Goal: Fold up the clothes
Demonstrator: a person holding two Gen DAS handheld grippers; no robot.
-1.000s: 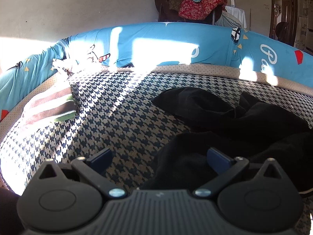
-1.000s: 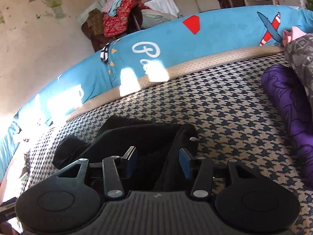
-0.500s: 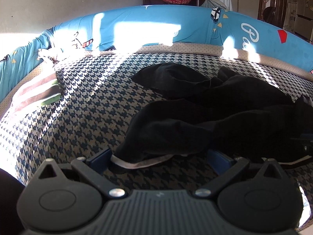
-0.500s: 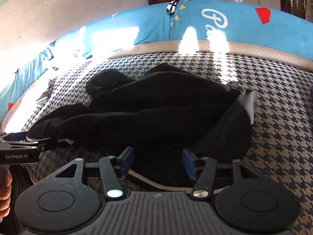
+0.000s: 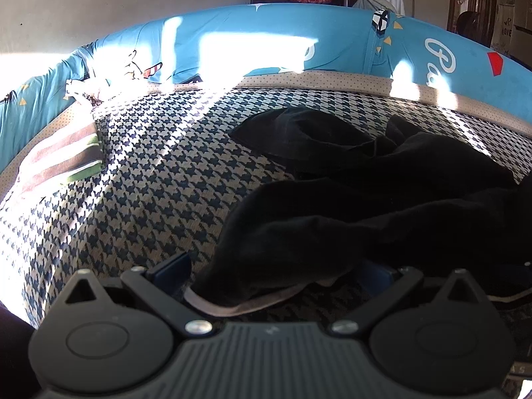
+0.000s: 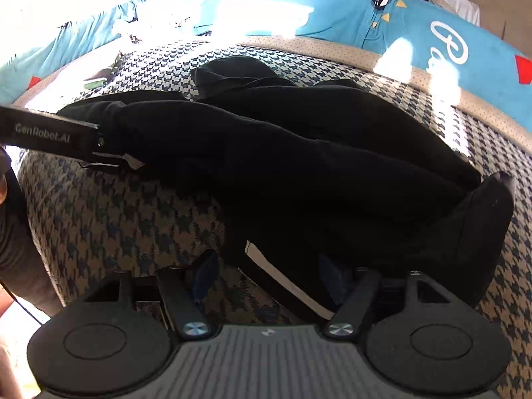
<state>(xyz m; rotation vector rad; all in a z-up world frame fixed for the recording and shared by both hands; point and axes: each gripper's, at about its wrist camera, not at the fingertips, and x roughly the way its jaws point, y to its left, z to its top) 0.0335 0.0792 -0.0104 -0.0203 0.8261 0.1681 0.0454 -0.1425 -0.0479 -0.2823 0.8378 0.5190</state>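
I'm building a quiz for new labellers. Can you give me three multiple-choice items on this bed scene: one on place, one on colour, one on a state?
1. Where does the striped folded cloth lie?
A. at the bed's left edge
B. on the black garment
C. between the jaws

2. What colour is the garment being folded?
A. red
B. black
C. white

3. How does the right gripper stand?
A. shut on the garment
B. open, jaws astride the pale hem
C. out of view

A: it sits beside the blue cover. B: it is dark throughout. B: both blue pads stand apart.

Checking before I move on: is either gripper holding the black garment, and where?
Neither grips. Right gripper, jaws just opened wider, straddles the black garment at its pale-trimmed hem; left gripper stands open around another hem section.
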